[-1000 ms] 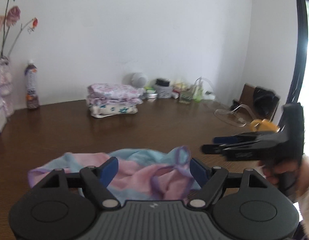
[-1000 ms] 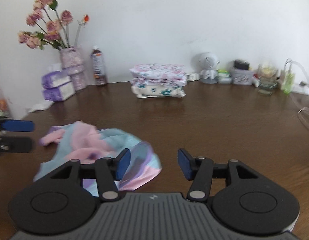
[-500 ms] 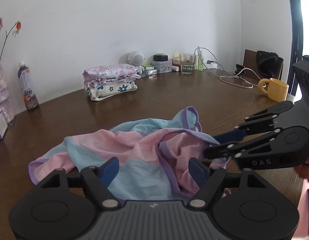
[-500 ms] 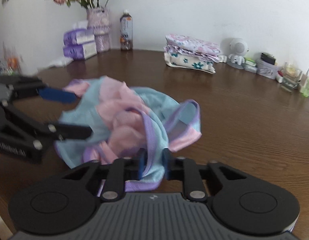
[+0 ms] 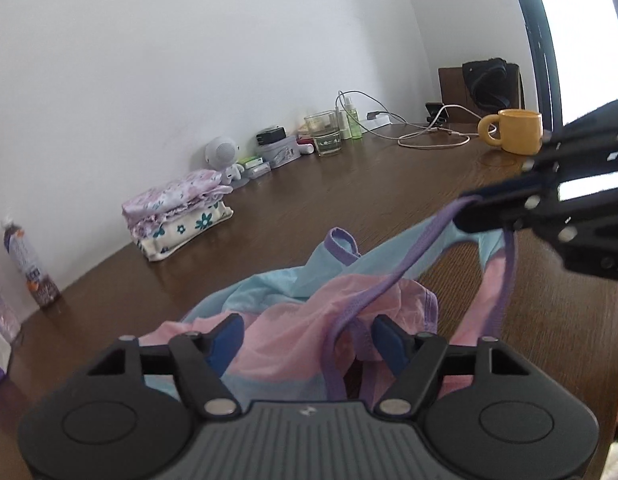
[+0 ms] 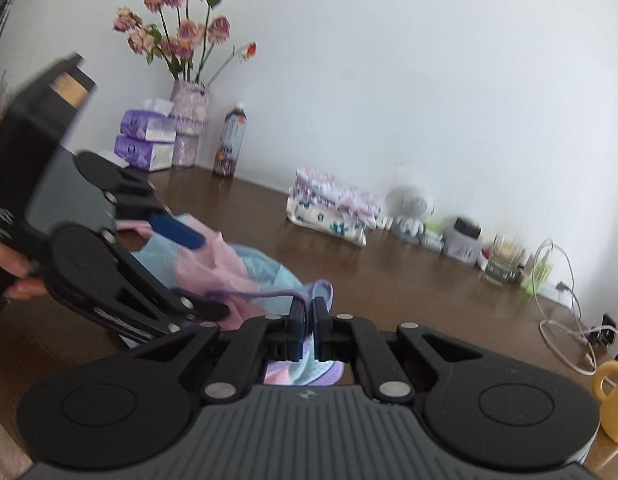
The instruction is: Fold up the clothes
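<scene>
Item under inspection: one pink-and-blue garment with purple binding, lying crumpled on the brown worktop, its right part raised clear of the surface. Judged light, thin and limp, with no stiffness to hold a shape; it will sag and bunch wherever it is unsupported. The purple strap and bound edges look the firmest places to take hold, being thicker than the mesh-like body.

Right gripper: fingers closed on the purple edge, with cloth showing between and below the pads. In the left wrist view it sits at 3 o'clock and draws the strap taut towards itself.

Left gripper: fingers spread wide, with pink cloth lying between them. Whether either pad touches the cloth cannot be told. No grip is evident.

Surroundings: a stack of folded clothes stands well apart at 11 o'clock by the wall. A yellow mug stands at 2 o'clock, with a glass and cables along the wall. A vase of flowers and a bottle appear in the right wrist view.
</scene>
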`<state>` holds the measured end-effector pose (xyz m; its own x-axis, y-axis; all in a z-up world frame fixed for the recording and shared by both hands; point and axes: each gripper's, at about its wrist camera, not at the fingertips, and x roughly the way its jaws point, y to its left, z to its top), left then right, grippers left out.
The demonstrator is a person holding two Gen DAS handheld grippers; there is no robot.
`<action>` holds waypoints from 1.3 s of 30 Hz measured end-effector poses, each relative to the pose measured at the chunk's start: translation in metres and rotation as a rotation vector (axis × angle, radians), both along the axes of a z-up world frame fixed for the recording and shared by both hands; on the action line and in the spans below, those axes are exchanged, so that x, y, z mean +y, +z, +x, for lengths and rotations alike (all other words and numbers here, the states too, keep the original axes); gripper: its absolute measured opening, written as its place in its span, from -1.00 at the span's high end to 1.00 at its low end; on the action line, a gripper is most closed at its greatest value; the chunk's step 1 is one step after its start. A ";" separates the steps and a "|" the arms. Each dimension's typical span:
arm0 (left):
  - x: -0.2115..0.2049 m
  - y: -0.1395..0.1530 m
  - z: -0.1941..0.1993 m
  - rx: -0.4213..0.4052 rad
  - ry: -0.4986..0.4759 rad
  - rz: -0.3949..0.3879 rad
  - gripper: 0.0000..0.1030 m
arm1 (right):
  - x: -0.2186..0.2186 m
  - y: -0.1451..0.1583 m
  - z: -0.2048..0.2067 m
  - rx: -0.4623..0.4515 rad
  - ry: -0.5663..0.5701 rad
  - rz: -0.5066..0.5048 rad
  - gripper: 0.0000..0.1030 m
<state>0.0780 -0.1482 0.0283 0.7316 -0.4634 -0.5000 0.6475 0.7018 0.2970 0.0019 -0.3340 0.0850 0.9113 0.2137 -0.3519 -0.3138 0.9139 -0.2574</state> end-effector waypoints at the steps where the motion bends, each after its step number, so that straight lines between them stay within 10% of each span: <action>1: -0.004 -0.001 -0.001 -0.012 -0.003 0.008 0.02 | 0.000 0.002 -0.002 -0.009 0.011 0.004 0.93; 4: -0.009 -0.002 -0.006 -0.044 -0.022 0.019 0.96 | -0.001 0.002 -0.003 -0.014 0.015 0.006 0.93; 14: 0.023 0.044 -0.022 -0.194 0.043 -0.080 0.95 | 0.013 -0.031 0.021 0.088 0.037 -0.016 0.87; 20: 0.025 0.049 -0.024 -0.186 0.007 -0.083 0.95 | 0.035 -0.025 0.026 0.064 0.096 -0.076 0.24; 23: 0.025 0.050 -0.027 -0.193 -0.013 -0.090 0.95 | 0.044 -0.021 0.030 0.050 0.112 -0.113 0.40; 25: 0.026 0.051 -0.028 -0.210 -0.007 -0.089 0.95 | 0.049 -0.018 0.033 0.040 0.123 -0.138 0.95; 39: 0.040 0.058 0.016 -0.189 0.133 -0.069 0.90 | 0.023 0.092 0.061 -0.303 -0.025 -0.138 0.97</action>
<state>0.0942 -0.1081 0.0865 0.8659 -0.3853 -0.3191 0.4858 0.8001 0.3520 0.0630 -0.3113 0.1770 0.9833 0.1591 -0.0885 -0.1821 0.8704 -0.4574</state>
